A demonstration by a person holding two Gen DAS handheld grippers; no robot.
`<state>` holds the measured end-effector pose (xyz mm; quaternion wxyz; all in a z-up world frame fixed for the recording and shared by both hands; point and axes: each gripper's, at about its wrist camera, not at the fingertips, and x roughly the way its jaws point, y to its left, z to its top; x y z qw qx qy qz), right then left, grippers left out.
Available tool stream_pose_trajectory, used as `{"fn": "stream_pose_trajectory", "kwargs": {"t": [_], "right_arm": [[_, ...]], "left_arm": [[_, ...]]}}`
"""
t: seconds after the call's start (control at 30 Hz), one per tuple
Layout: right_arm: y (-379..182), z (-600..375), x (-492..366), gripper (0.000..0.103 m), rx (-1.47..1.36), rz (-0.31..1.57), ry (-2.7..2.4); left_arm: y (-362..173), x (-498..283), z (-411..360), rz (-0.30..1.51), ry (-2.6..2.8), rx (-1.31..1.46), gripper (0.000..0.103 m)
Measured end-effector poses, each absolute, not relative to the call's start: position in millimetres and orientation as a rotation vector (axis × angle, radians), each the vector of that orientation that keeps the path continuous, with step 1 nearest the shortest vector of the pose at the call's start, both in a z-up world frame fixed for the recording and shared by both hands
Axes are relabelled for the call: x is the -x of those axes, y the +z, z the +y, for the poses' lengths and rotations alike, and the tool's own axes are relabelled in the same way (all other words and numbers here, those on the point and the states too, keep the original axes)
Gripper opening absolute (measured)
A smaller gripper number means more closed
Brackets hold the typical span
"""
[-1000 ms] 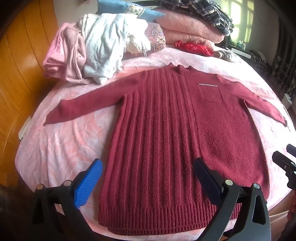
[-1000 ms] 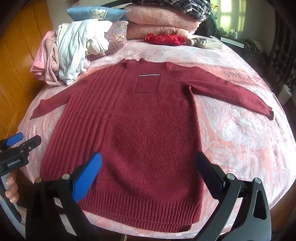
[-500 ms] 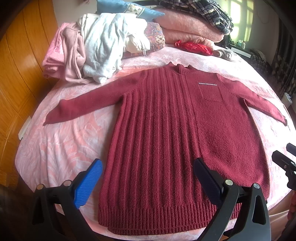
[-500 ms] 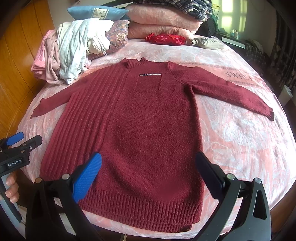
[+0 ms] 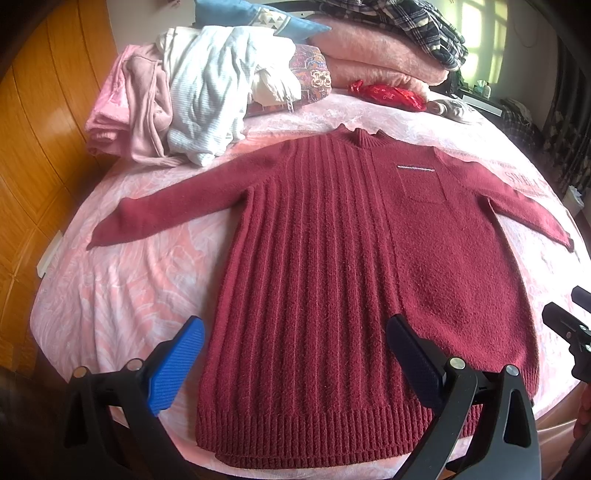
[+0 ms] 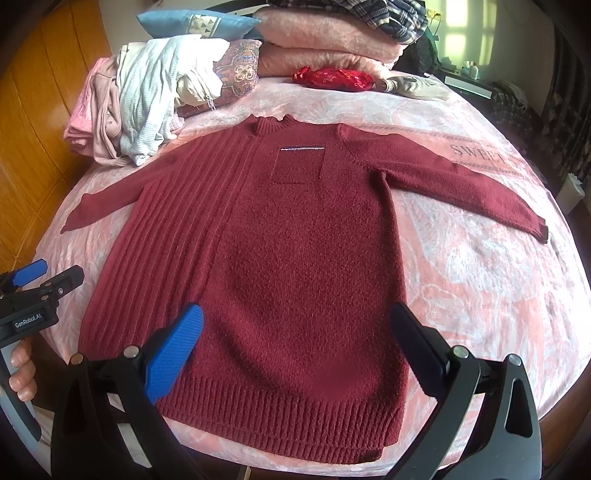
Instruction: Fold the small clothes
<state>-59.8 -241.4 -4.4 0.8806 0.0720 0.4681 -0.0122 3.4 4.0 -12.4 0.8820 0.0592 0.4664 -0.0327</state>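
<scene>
A dark red knit sweater (image 5: 332, 266) lies flat and face up on the pink bed, both sleeves spread out, hem toward me. It also shows in the right wrist view (image 6: 280, 258). My left gripper (image 5: 295, 332) is open and empty, hovering above the hem on the ribbed left half. My right gripper (image 6: 295, 321) is open and empty, above the hem on the plain right half. The left gripper shows at the left edge of the right wrist view (image 6: 48, 277). The right gripper's tips show at the right edge of the left wrist view (image 5: 570, 314).
A heap of pink and white clothes (image 5: 192, 103) lies at the far left of the bed (image 5: 122, 295). Folded pink blankets (image 6: 325, 48), a blue pillow (image 6: 195, 22) and a red pouch (image 6: 332, 77) lie at the back. A wooden wall (image 5: 33, 147) runs along the left.
Both grippers have drifted slightly, so the sweater sits a touch lower in both views. Jaws stay open. The sweater has not moved.
</scene>
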Motion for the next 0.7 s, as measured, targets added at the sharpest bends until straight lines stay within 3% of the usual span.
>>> {"fn": "stream_pose_trajectory", "kwargs": {"t": [0.7], "right_arm": [[-5.4, -239.0, 60.7, 0.1, -0.143, 0.973, -0.023]], "left_arm": [[-11.9, -3.9, 4.0, 0.975, -0.068, -0.124, 0.099]]}}
